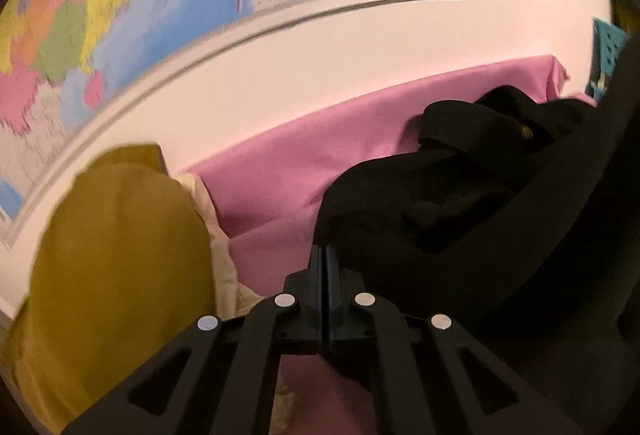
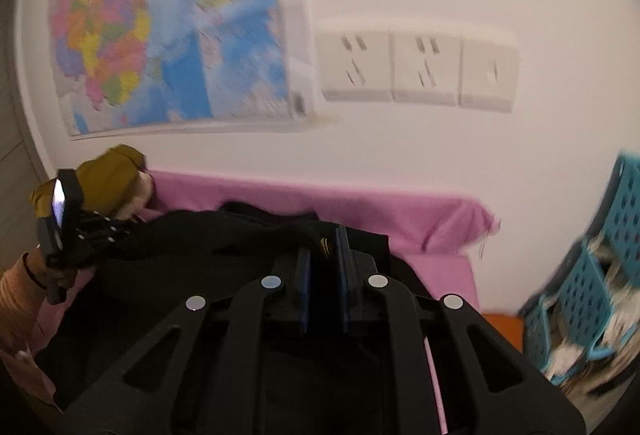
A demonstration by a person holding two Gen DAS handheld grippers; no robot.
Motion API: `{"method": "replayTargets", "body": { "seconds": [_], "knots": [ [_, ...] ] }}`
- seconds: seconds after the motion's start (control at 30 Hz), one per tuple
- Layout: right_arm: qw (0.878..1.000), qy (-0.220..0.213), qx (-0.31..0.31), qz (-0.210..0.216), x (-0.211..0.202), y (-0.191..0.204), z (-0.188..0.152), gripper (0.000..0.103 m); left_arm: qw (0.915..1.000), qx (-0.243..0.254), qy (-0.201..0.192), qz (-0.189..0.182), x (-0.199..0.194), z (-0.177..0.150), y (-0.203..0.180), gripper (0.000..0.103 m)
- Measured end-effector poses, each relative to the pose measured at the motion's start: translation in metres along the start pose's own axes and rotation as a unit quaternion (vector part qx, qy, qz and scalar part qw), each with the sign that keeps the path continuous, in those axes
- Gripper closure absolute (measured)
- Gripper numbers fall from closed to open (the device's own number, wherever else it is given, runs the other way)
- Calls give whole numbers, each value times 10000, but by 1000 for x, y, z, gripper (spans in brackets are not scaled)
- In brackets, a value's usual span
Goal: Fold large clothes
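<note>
A large black garment (image 1: 460,195) with a gold button (image 1: 526,131) lies bunched on a pink-covered table (image 1: 280,163). My left gripper (image 1: 324,251) has its jaws pressed together on the garment's left edge. In the right wrist view the same left gripper (image 2: 100,231) sits at the far left of the black garment (image 2: 200,247), held by a hand in a peach sleeve (image 2: 20,279). My right gripper (image 2: 324,243) is shut on a thick fold of the black cloth, beside a gold button, and lifts it off the table.
A mustard-yellow garment (image 1: 120,255) on a cream cloth (image 1: 216,231) sits at the table's left end. Teal plastic baskets (image 2: 592,275) stand to the right of the table (image 2: 400,211). A coloured map (image 2: 160,35) and wall sockets (image 2: 420,71) are on the white wall behind.
</note>
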State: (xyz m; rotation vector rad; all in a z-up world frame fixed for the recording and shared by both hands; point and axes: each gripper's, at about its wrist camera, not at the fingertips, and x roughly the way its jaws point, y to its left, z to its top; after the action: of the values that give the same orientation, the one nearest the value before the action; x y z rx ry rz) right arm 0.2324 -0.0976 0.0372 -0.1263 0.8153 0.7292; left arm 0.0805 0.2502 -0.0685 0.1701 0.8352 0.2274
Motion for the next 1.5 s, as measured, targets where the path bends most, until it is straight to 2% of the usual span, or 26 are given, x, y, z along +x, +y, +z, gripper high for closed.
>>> {"method": "replayTargets", "body": {
  "seconds": [0.07,0.1,0.17,0.2,0.23,0.37,0.47,0.57,0.67,0.77,0.83,0.87,0.93,1.0,1.07,1.1,1.17,1.2,1.23,1.37,1.43,1.5],
  "knots": [
    [9990,413,183,-60,27,-14,-14,91,9999,-84,-46,-129,-2,0,2,102],
    [9976,620,253,-161,41,-20,-23,91,9996,-107,-96,-226,-5,-1,3,99],
    [9935,1028,448,-213,66,-31,-43,89,9989,-171,-177,-389,-13,-5,8,85],
    [9917,1139,566,-213,74,-36,-52,86,9988,-161,-225,-414,-18,-8,10,68],
    [9907,1194,634,-163,78,-38,-59,86,9986,-130,-293,-415,-23,-12,12,57],
    [9902,1137,809,0,76,-43,-71,79,9959,251,-516,-699,-44,-30,9,54],
    [9899,1133,847,30,76,-44,-72,77,9924,850,-692,-562,-51,-40,-11,48],
    [9905,1140,775,0,77,-40,-71,77,9884,1275,-712,-408,-45,-42,-32,48],
    [9907,1140,740,-3,76,-39,-72,76,9890,1296,-557,-444,-34,-36,-37,54],
    [9905,1146,765,42,74,-41,-73,75,9886,1173,-582,-738,-40,-35,-31,55],
    [9905,1147,754,61,74,-40,-74,75,9859,1180,-690,-968,-51,-40,-29,46],
    [9906,1142,755,61,74,-40,-75,75,9841,1283,-754,-967,-55,-44,-32,45],
    [9905,1135,772,82,74,-40,-75,74,9838,1528,-617,-712,-49,-47,-41,44],
    [9906,1132,767,85,74,-40,-75,74,9849,1558,-438,-622,-38,-44,-46,45],
    [9908,1116,761,87,73,-39,-76,74,9884,1362,-301,-599,-30,-36,-44,46],
    [9910,1109,745,89,72,-39,-76,74,9901,1224,-253,-631,-27,-31,-41,53],
    [9918,1050,721,84,69,-38,-75,79,9940,861,-165,-651,-22,-18,-32,77],
    [9927,982,700,86,66,-37,-73,86,9952,689,-105,-692,-18,-10,-27,95],
    [9939,870,677,66,61,-36,-71,88,9960,502,-86,-729,-16,-1,-23,98],
    [9960,625,630,-97,55,-33,-61,90,9980,295,-3,-563,-2,15,-27,99],
    [9944,772,706,-162,66,-36,-61,88,9985,415,100,-344,13,13,-37,97],
    [9904,991,951,-166,79,-43,-65,86,9989,260,203,-334,23,11,-39,97]
  ]
}}
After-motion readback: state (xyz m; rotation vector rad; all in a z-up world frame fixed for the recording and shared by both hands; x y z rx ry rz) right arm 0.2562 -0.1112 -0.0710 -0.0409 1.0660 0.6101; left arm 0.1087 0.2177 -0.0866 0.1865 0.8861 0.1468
